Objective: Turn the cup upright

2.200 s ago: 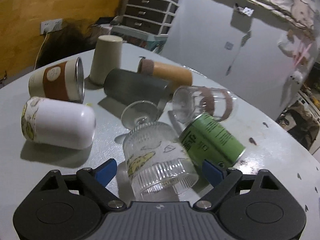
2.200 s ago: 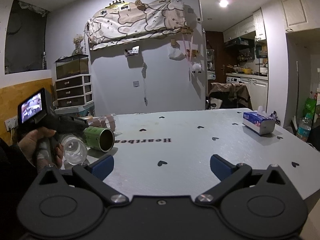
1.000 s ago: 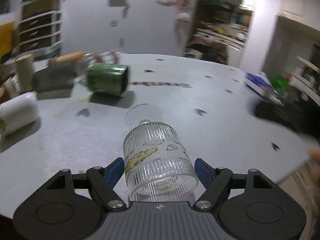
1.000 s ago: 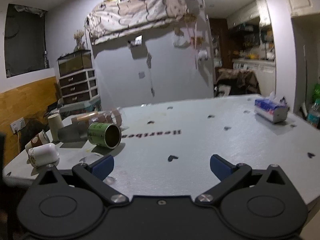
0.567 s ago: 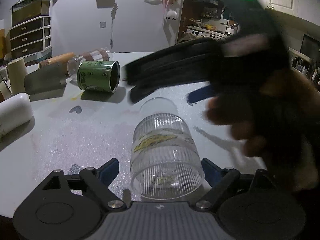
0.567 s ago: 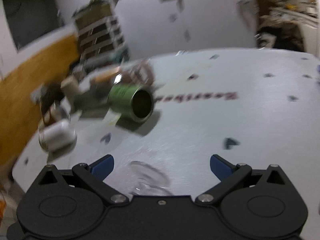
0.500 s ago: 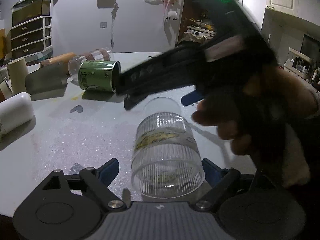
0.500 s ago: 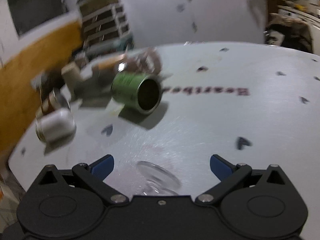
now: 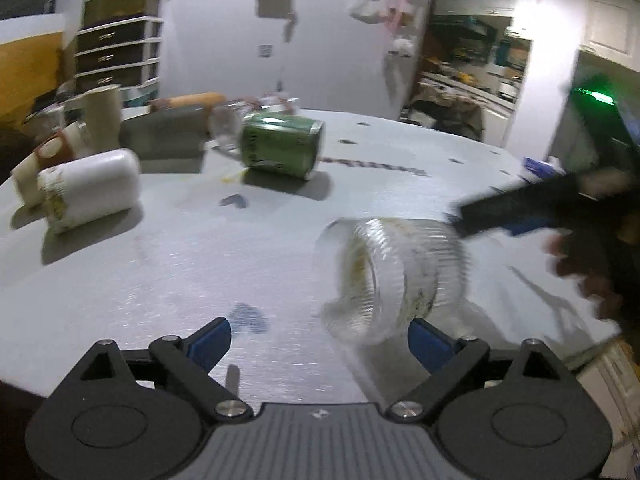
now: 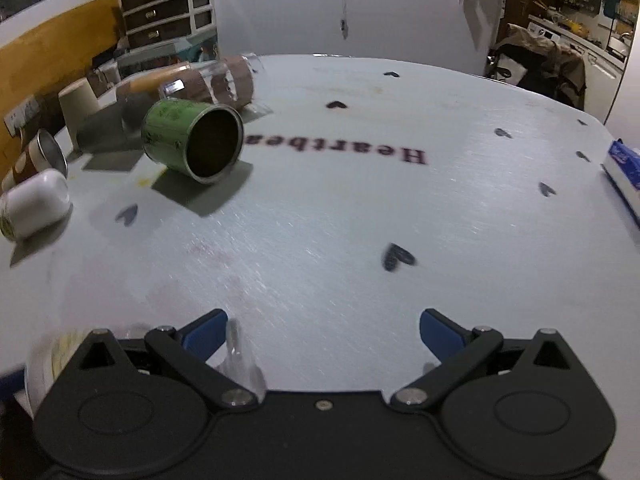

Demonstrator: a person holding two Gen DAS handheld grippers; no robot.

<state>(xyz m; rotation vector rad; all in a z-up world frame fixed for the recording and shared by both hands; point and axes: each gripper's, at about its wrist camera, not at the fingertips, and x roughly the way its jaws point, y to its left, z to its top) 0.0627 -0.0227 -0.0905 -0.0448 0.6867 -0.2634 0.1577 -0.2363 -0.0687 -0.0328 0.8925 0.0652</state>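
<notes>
A clear ribbed glass goblet (image 9: 396, 276) with yellow drawings lies on its side on the grey table (image 9: 160, 264), blurred, its mouth turned toward my left gripper (image 9: 320, 340). That gripper is open; the glass sits by its right finger, not clamped. My right gripper (image 10: 322, 330) is open and low over the table. The goblet's base and stem (image 10: 240, 356) and ribbed bowl (image 10: 52, 360) show at its lower left, by its left finger. The right hand and its tool (image 9: 560, 208) touch the glass from the right in the left wrist view.
A green tin (image 10: 192, 140) lies on its side at the left. A white cup (image 10: 32, 204), a brown-banded cup (image 10: 36, 160), a beige cup (image 10: 78, 108), a grey cup (image 9: 160, 136) and a clear glass (image 10: 216, 80) cluster behind it. A tissue pack (image 10: 624, 172) lies at the right edge.
The goblet left my left gripper's open fingers, swung right and tipped sideways, mouth now facing the camera. My right gripper came in low beside it from the right.
</notes>
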